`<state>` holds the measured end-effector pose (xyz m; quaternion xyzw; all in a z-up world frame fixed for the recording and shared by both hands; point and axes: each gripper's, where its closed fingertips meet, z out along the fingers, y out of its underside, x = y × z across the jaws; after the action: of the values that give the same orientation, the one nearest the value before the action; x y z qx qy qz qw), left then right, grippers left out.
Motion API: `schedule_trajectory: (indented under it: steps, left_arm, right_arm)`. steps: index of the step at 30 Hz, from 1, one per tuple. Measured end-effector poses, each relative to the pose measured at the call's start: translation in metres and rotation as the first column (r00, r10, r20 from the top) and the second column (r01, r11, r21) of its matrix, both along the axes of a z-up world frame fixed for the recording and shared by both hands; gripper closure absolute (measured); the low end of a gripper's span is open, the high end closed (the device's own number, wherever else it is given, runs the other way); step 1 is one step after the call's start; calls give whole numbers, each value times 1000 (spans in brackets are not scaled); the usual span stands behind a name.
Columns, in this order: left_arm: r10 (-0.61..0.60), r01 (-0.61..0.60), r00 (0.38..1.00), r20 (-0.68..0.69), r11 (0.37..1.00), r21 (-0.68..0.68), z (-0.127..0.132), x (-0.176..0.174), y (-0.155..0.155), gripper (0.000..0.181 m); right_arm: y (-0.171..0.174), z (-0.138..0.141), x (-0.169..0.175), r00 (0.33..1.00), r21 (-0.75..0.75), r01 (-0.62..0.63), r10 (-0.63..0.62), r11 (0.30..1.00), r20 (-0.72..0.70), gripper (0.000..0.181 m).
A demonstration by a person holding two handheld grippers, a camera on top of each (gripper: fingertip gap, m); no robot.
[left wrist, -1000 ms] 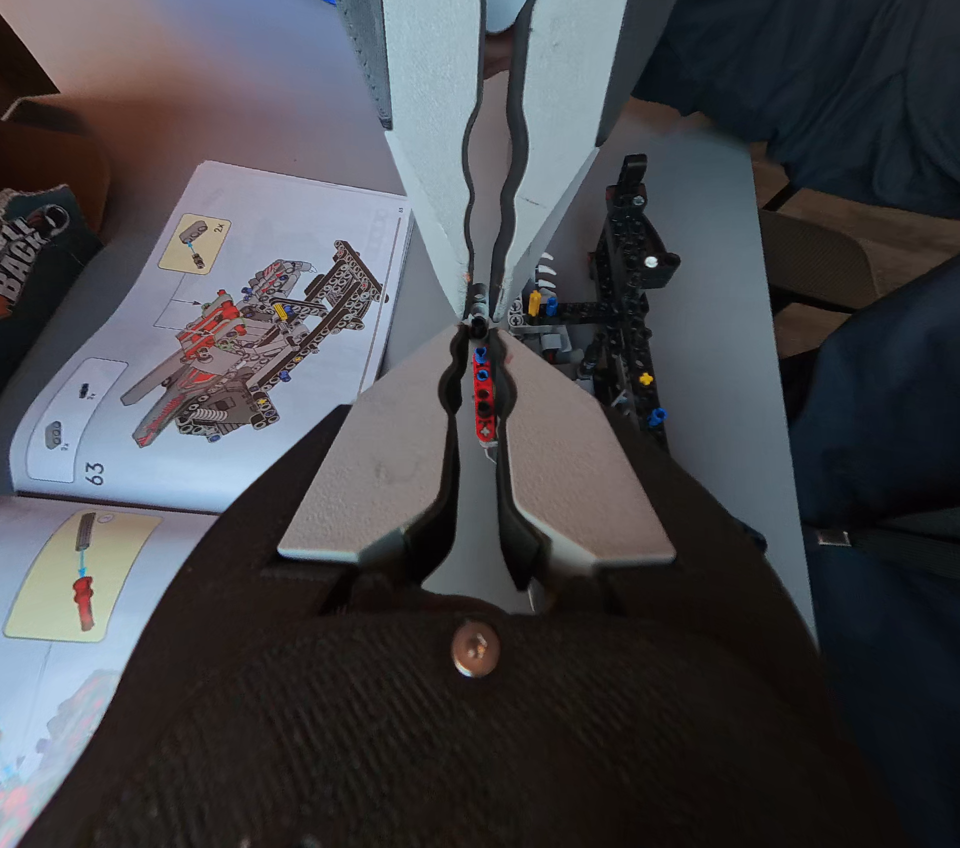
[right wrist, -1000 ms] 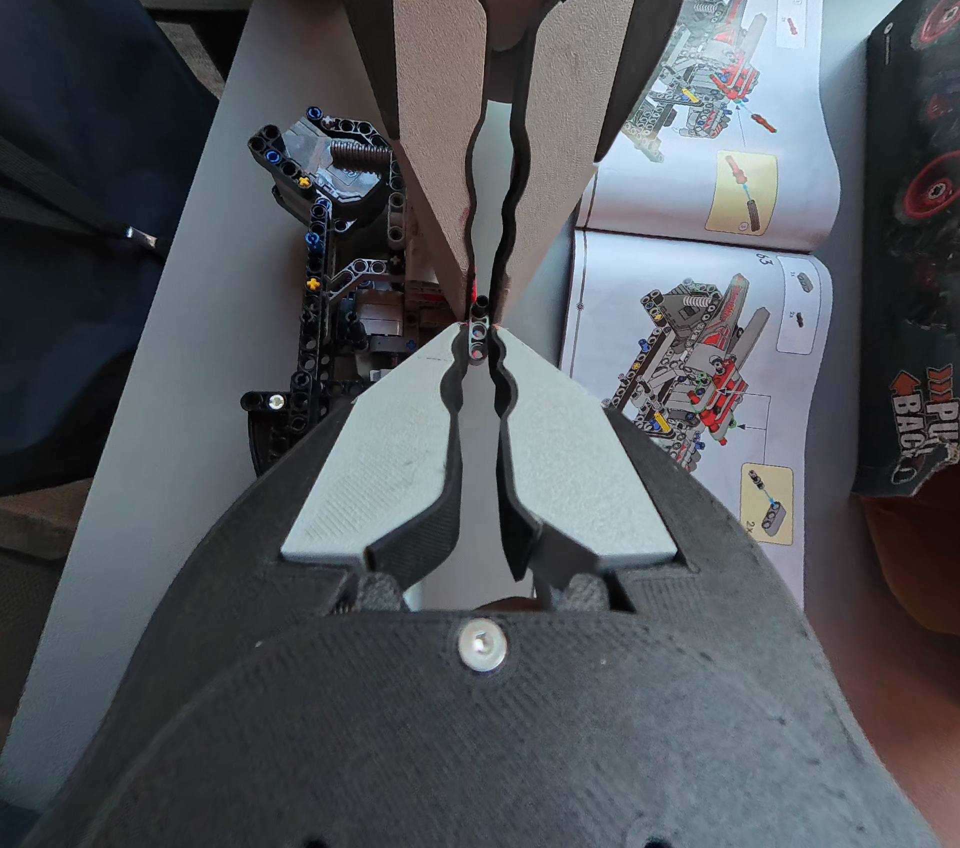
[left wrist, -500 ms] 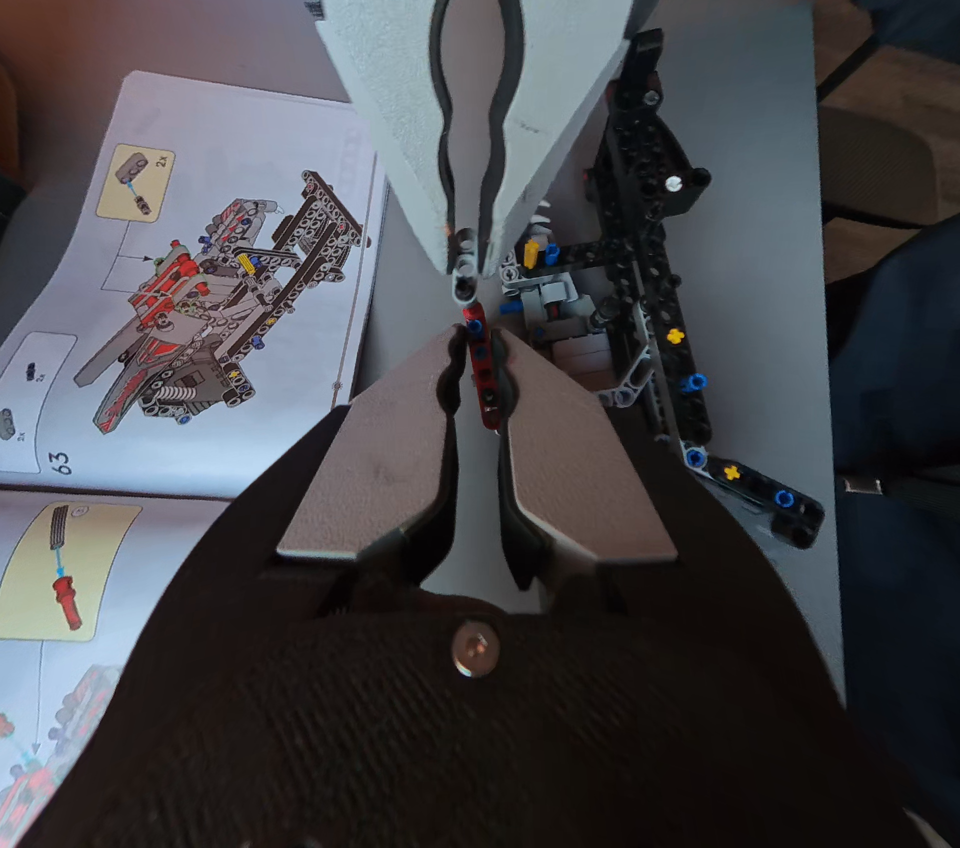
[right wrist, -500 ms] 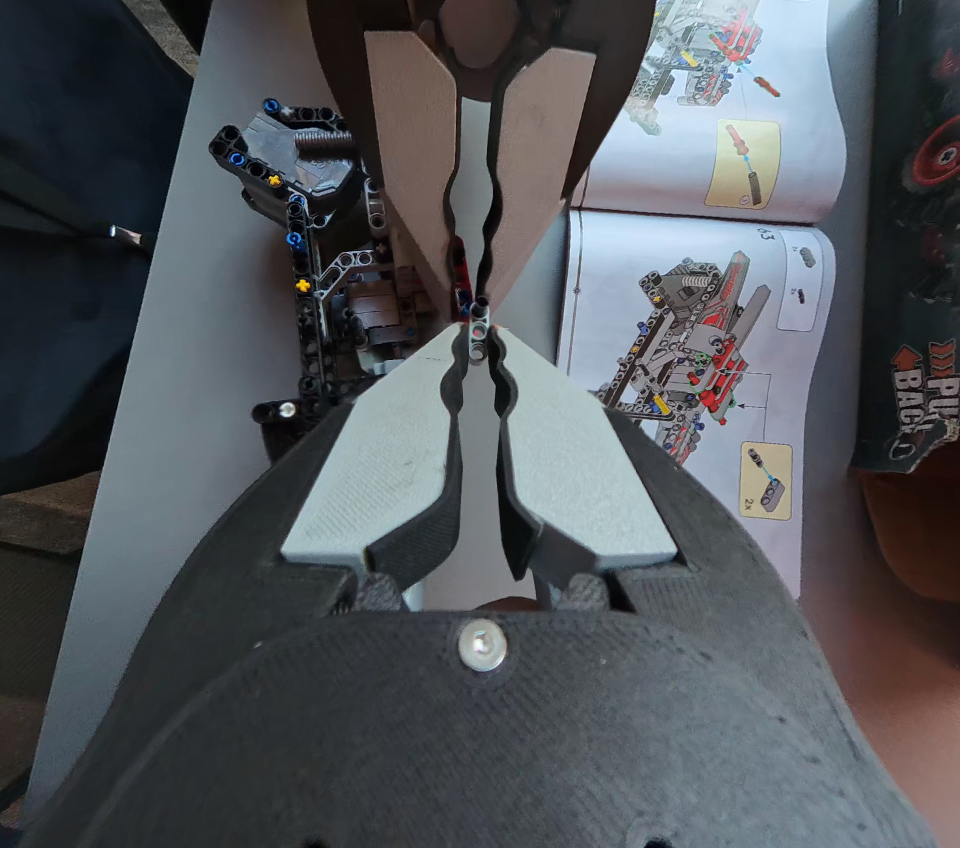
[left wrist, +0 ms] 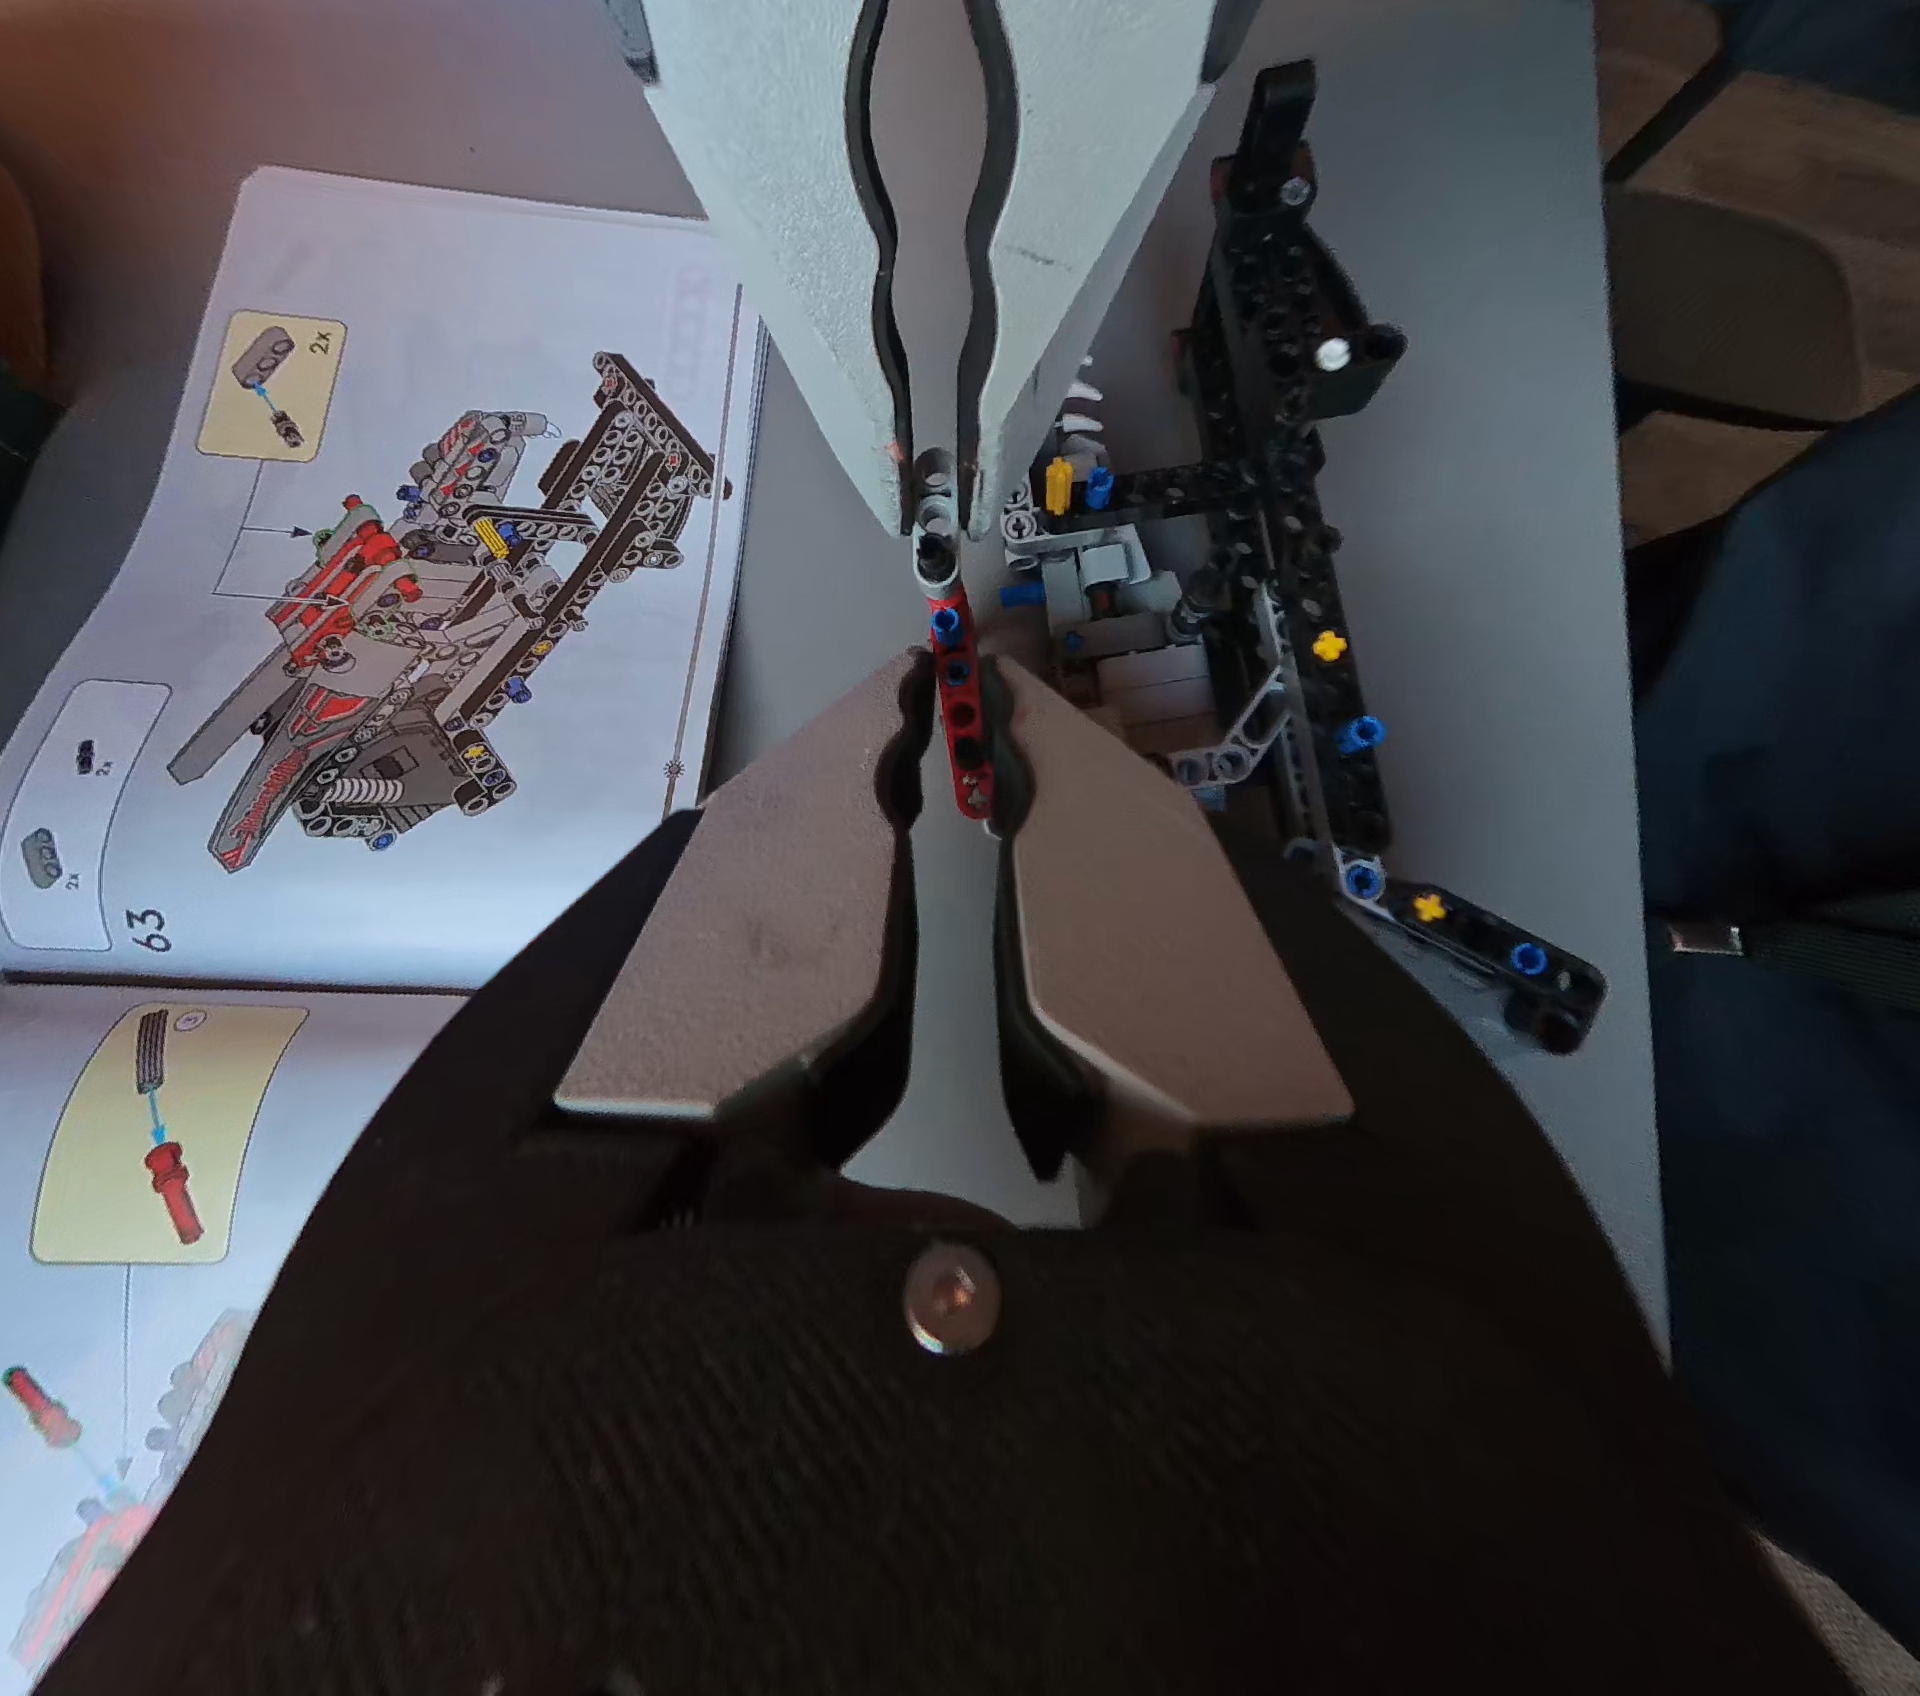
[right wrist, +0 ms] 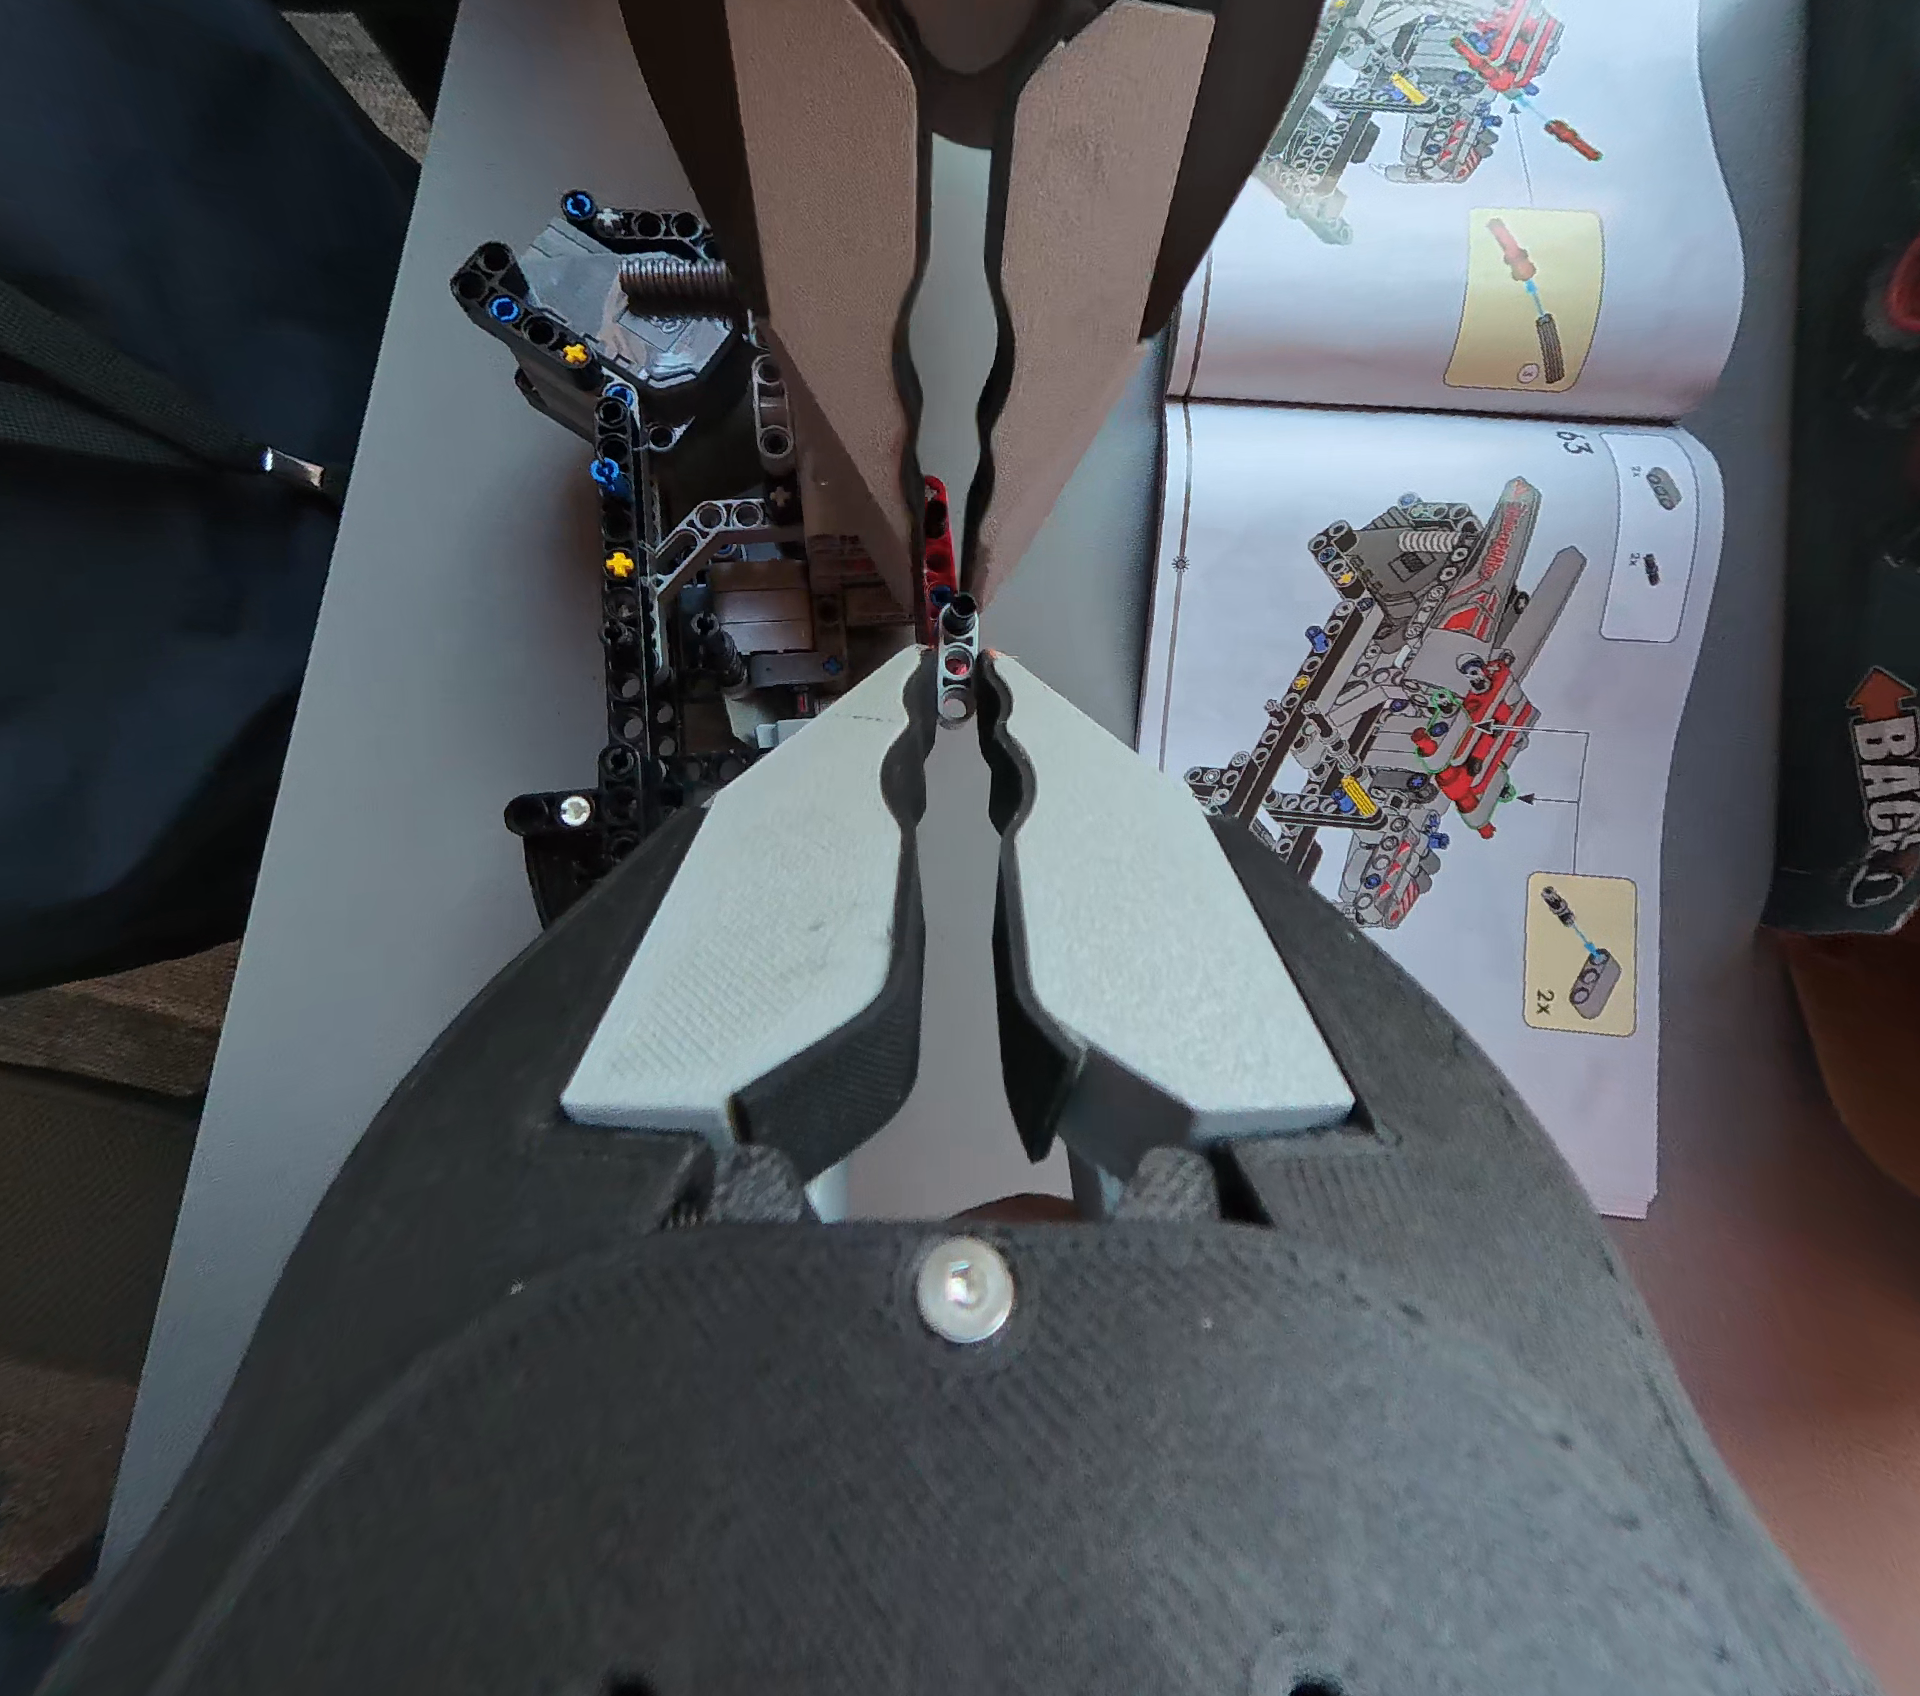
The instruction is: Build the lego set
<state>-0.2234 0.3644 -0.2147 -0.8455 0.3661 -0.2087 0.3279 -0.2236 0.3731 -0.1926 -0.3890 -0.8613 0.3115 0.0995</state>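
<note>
My left gripper [left wrist: 954,670] is shut on a red beam [left wrist: 962,711] with a blue pin at its far end. My right gripper [right wrist: 956,670] is shut on a small grey beam [right wrist: 956,659] with a black pin in it. The two grippers face each other tip to tip above the table. In the left wrist view the grey beam [left wrist: 935,526] sits just beyond the red beam's blue-pin end, touching or nearly so. In the right wrist view the red beam [right wrist: 935,540] shows between the left fingers. The black partly built model [left wrist: 1288,566] lies on the table below, also seen in the right wrist view [right wrist: 644,524].
The open instruction booklet [left wrist: 395,607] lies beside the model, also in the right wrist view [right wrist: 1455,690]. A dark box [right wrist: 1870,399] stands past the booklet. A person in dark clothing [right wrist: 156,399] sits at the table edge by the model. The grey table [left wrist: 1486,358] ends there. The tips of both grippers are at nearly the same place.
The grippers have drawn slightly apart: the grey beam has moved off from over the red beam's end. The view has shifted so more of the black model shows.
</note>
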Motion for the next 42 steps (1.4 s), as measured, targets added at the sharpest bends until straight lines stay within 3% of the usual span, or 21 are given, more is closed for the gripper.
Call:
schedule_trajectory:
  steps: [35, 42]
  left_arm:
    - [-34, 32, 998, 52, 999, 26, 0, 5, 3, 176]
    - [-32, 31, 998, 61, 999, 26, 0, 6, 5, 177]
  right_arm:
    - [0, -5, 2, 1000, -99, -1, 1, 995, -1, 177]
    - [2, -5, 3, 998, 14, -39, 38, 999, 49, 177]
